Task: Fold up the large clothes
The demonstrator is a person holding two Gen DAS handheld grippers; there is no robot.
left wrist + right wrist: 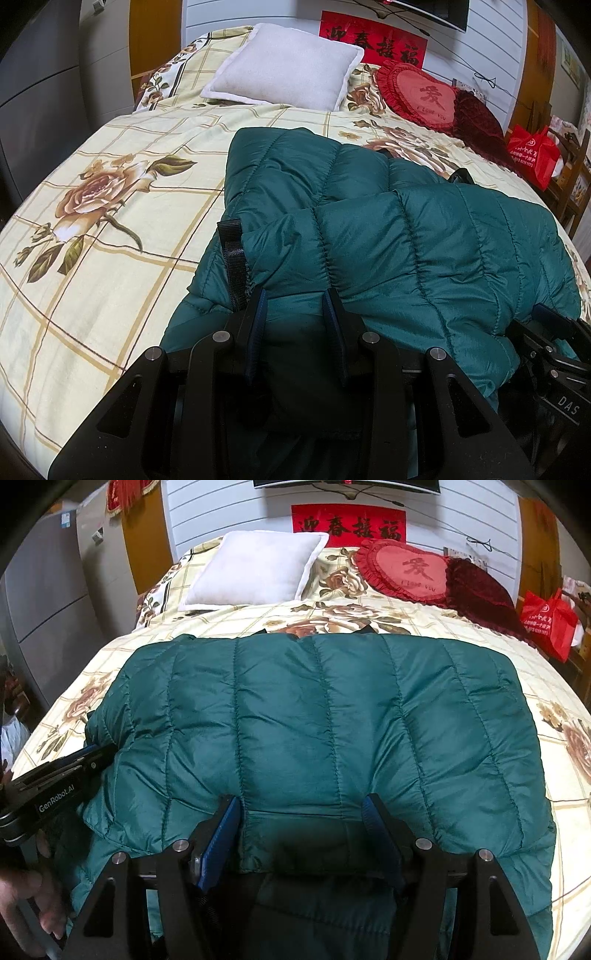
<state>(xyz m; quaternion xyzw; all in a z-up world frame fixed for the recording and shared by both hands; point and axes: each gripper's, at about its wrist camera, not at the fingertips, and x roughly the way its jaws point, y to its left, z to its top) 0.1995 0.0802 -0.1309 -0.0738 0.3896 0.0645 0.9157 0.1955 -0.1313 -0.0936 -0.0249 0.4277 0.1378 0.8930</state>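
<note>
Folding is the step I judge to be in hand: the green quilted down jacket (314,731) lies doubled on the flowered bedspread (110,177), its upper layer ending just at my tools.

On the left side, my left gripper (297,295) has its jaws moderately apart, with the near edge of the upper layer between them. I cannot tell if the pads press the fabric or only stand around it. A black strap (233,266) hangs just beside its left finger.

On the right side, my right gripper (301,805) stands wide, the near hem of the jacket between its fingers, nothing pinched as far as I see.

To do this well, I think both tools should take the same edge at equal height, close fully on all layers, and move together, so the slippery puffy fabric does not slide or twist.
</note>
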